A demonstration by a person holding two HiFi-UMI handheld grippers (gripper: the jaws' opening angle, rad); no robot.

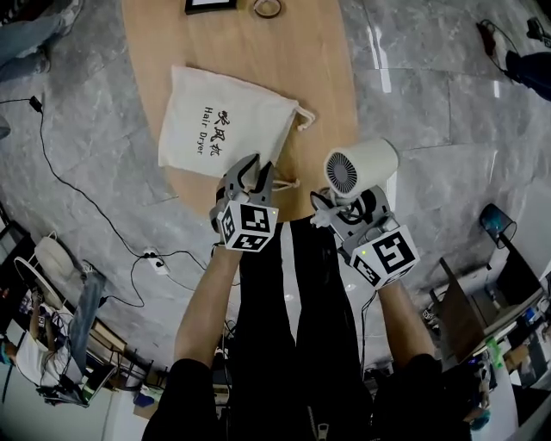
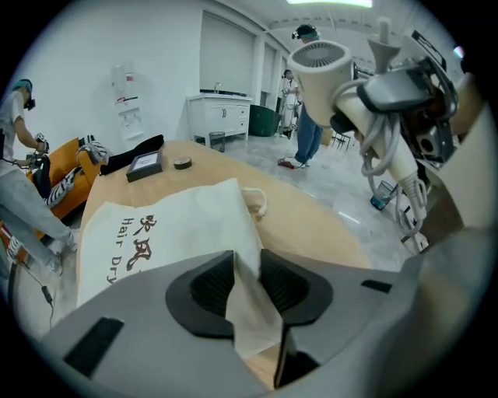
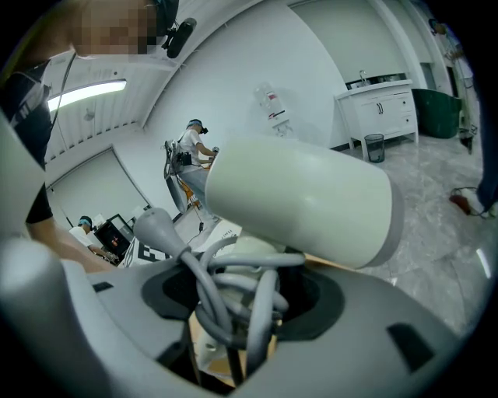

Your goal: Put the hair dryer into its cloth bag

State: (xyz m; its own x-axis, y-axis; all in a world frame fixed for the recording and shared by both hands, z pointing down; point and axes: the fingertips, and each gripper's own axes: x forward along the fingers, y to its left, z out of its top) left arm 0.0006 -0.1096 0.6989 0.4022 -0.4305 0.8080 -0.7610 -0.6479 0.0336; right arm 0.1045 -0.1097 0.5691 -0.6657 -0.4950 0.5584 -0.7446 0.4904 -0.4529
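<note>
- Your left gripper (image 1: 256, 172) is closed on the bag (image 1: 219, 121). In the left gripper view a fold of its cream cloth stands pinched between the black pads (image 2: 204, 289).
- The bag lies flat on the table (image 1: 310, 60), along the left edge and reaching toward the near end. The pinched part is its near corner.
- The bag's print reads "Hair Dryer" in black (image 1: 211, 133), with a line of Chinese characters beside it, partly red. In the left gripper view only "Hair Dry" shows clear of the gripper body.
- The bag's drawstring (image 1: 303, 119) trails off its right corner onto bare wood.
- Your right gripper (image 1: 349, 211) is clamped on the dryer (image 1: 362, 164) by its handle, with the grey cord (image 3: 226, 288) looped round the handle and caught between the jaws.
- The dryer is off the table, above its near right edge and well apart from the bag. Its round grille faces up at you in the head view, and its pale barrel runs across the right gripper view.
- At the table's far end sit a tape roll (image 1: 267, 7) and, just to its left, a flat black frame (image 1: 211, 5).
</note>
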